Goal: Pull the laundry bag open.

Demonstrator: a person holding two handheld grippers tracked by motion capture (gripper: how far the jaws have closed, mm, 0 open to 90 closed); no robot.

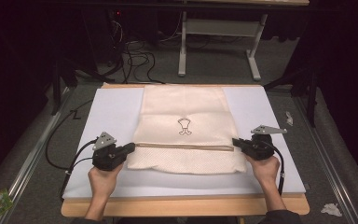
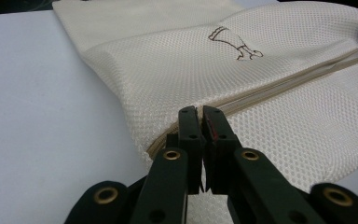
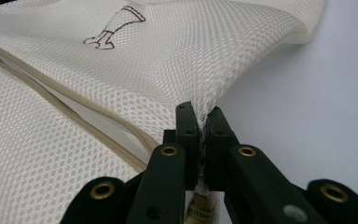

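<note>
Mesh bag (image 1: 184,133) flat on white surface (image 1: 114,112). Left claw (image 2: 200,122) clamped on bag's zipper end; right claw (image 3: 201,122) pinching mesh at opposite edge.

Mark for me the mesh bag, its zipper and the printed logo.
mesh bag (image 1: 185,100): high view, upper flat panel.
zipper (image 1: 186,146): high view, middle of the tan strip.
printed logo (image 2: 235,42): left gripper view, centre of the brown outline.
</note>
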